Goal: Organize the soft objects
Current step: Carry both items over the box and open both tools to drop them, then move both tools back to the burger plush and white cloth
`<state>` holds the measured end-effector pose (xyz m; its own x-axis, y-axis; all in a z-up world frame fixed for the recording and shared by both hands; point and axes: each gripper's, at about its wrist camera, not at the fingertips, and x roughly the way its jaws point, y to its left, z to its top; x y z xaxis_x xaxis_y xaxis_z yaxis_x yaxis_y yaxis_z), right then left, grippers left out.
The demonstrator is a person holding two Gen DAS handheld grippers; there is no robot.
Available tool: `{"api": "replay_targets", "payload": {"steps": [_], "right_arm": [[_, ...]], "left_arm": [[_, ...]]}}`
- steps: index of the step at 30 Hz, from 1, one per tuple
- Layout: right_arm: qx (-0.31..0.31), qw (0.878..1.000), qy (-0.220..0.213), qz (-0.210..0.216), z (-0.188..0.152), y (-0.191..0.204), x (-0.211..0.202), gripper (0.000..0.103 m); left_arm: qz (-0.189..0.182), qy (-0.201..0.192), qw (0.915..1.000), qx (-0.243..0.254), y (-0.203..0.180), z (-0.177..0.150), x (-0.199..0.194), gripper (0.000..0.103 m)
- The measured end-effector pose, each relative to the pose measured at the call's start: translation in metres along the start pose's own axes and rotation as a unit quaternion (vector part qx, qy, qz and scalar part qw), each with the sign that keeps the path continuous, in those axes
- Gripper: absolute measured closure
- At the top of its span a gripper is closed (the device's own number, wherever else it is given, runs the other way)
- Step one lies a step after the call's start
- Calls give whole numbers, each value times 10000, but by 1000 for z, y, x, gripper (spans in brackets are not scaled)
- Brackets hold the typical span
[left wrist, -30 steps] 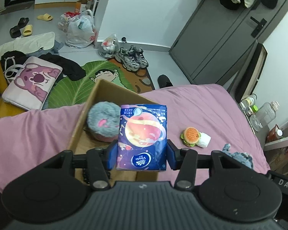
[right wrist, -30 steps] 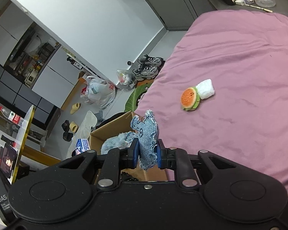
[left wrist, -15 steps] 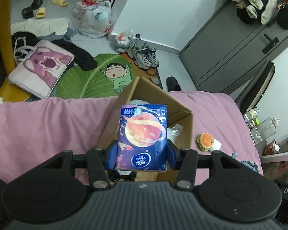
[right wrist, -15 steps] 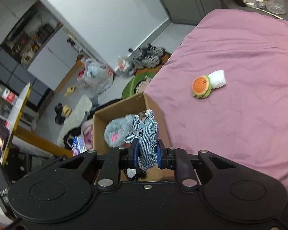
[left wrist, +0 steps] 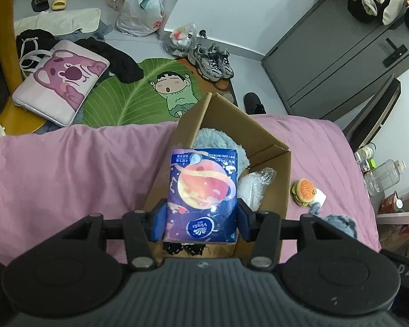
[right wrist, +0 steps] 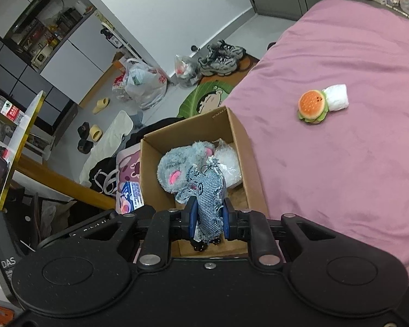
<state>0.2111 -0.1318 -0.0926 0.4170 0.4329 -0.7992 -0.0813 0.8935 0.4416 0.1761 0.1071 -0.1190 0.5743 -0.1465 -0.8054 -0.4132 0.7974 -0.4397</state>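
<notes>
My left gripper is shut on a blue tissue pack printed with a planet, held over the open cardboard box on the pink bed. My right gripper is shut on a denim plush toy, held above the same box. Inside the box lie a grey fluffy plush with pink ears and a white item in clear wrap. A burger plush with a white roll beside it lies on the bed to the right of the box.
The pink bed fills the right side. Beyond the bed's edge the floor holds a leaf mat, a pink cushion, sneakers, plastic bags and slippers. Grey cabinets stand behind. Bottles sit at the far right.
Both grippers have moved closer over the box with their loads still held. The right view now looks down into the box from nearer. The burger plush has not moved.
</notes>
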Motion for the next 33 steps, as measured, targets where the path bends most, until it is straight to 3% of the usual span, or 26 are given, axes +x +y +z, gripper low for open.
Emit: {"api": "replay_targets", "payload": {"steps": [5,8,10,15,18,20,23,25,27,31,33], "right_arm": [[-17,9999,104,53,5,5,9,84],[-37,9998,172,75,4,6,14,84],[-24,9997,217,71,3,4,17,84],[16,9995,294,101,1,4,23,83],[23,9993,359,123,0,4,25,76],[48,9992,361,171,0,3,24,57],[11,9995,272,160,1,1,18,45],[47,9997,194,147,4,-3,12,40],[51,9999,95,124,7,-9,6,39],[26,9999,-115,81,12,-22,-7,24],[5,9998,-198,42,14,-30,-13,23]], "left_arm": [[128,78,9999,87,-6,5,5,53],[48,73,9999,110,-9,7,6,47],[67,98,9999,93,-10,9,7,35],[242,26,9997,-1,-5,11,3,33],[307,5,9995,10,-5,13,2,33],[339,-24,9994,39,-7,14,-1,33],[382,-84,9992,119,-11,14,-6,32],[486,-157,9984,233,-16,14,-10,22],[589,-237,9974,351,-22,13,-12,21],[664,-338,9963,431,-32,13,-18,19],[693,-371,9956,501,-39,12,-18,15]]}}
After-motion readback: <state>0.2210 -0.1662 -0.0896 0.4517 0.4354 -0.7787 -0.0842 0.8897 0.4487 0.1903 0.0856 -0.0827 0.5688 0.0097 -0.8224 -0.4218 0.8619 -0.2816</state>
